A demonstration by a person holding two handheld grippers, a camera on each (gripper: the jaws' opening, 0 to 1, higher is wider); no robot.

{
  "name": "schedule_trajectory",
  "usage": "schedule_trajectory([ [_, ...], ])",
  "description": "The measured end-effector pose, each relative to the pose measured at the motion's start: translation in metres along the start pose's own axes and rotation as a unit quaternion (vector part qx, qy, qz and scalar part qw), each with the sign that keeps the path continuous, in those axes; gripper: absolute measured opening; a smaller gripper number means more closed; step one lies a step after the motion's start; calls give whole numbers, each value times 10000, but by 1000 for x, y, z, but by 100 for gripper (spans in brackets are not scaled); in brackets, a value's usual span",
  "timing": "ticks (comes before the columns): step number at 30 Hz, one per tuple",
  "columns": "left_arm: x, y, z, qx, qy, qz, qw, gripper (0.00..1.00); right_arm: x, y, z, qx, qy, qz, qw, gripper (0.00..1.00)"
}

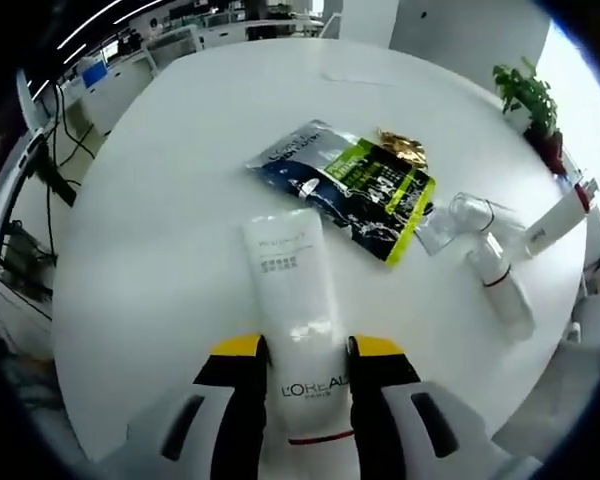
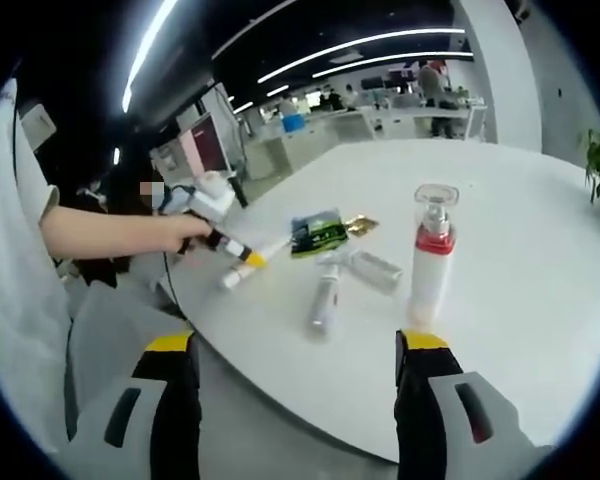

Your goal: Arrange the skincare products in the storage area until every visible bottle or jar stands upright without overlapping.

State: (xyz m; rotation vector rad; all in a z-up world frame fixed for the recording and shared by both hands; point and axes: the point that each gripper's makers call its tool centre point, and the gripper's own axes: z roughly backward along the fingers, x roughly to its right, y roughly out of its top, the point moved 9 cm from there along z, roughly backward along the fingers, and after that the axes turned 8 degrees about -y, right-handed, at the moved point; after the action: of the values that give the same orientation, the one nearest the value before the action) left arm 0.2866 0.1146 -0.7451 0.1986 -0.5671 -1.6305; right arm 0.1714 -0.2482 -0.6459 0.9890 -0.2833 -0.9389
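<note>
We work at a white round table (image 1: 160,200) in an open office, with strip lights overhead, desks and monitors at the back, and a potted plant (image 1: 530,100) at the table's far edge. In the right gripper view a person stands among the far desks, and cables hang beside the table in the left gripper view.

In the left gripper view our left gripper (image 1: 307,370) has its yellow-tipped jaws closed against both sides of a white tube (image 1: 293,300) marked L'OREAL, which lies flat on the table, pointing away from us. Just beyond the tube lies a dark and green sachet (image 1: 345,185) with a small gold packet (image 1: 404,148) touching its far edge. To the right a clear bottle (image 1: 460,218) and a white bottle (image 1: 502,282) with a red band lie on their sides, close together.

In the right gripper view our right gripper (image 2: 297,375) is wide open and holds nothing, hanging off the table's near edge. A pump bottle (image 2: 431,255) with a red collar and clear cap stands upright near that edge. Left of it the two fallen bottles lie near each other, with the sachet behind them. Farther left a hand (image 2: 185,232) holds the left gripper on the tube.
</note>
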Motion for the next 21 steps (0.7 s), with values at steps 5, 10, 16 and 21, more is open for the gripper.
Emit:
schedule_trajectory([
  [5, 1, 0, 8, 154, -100, 77, 9998, 26, -1, 2, 1, 53, 52, -61, 10000, 79],
  [10, 6, -3, 15, 301, -230, 215, 9991, 26, 0, 3, 3, 165, 150, -196, 9996, 78],
  [16, 12, -3, 29, 530, -374, 335, 9973, 26, -1, 6, 3, 257, 280, -295, 9988, 77],
  [21, 20, -4, 39, 680, -514, 399, 9956, 26, -5, 8, 1, 279, 418, -273, 9984, 77],
])
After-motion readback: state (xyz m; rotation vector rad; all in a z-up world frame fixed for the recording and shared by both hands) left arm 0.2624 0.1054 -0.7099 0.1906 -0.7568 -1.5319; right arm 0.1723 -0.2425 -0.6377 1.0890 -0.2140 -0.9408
